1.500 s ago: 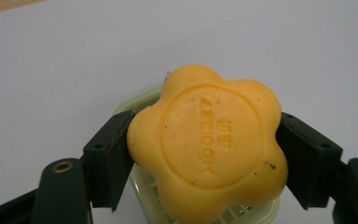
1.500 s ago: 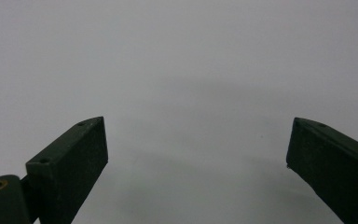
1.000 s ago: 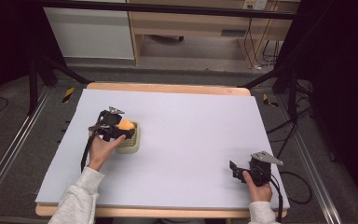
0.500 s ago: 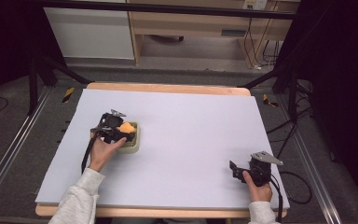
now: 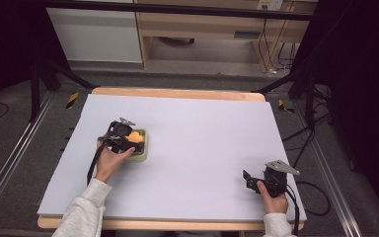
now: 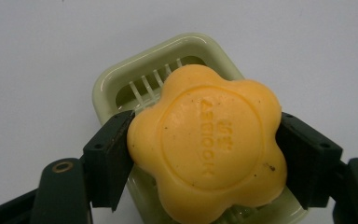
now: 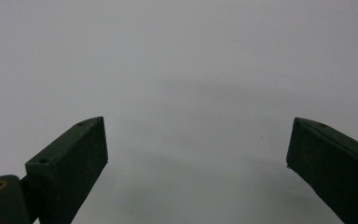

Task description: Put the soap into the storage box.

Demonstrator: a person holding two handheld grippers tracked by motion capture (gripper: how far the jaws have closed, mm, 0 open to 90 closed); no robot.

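a: high view — left hand-held gripper (image 5: pixel 128 140) sits over the pale green slotted plastic soap dish (image 5: pixel 142 148) on the white table (image 5: pixel 202 138), left side. right hand-held gripper (image 5: pixel 249 178) is parked near the front right edge, well apart.

b: left gripper view?

a: jaws pinching the orange flower-shaped soap bar (image 6: pixel 207 144) by its sides, just above the dish. if it's going in, i'd centre it over the slots, lower it flat, then let go.

b: right gripper view?

a: jaws spread, nothing between, bare table below.
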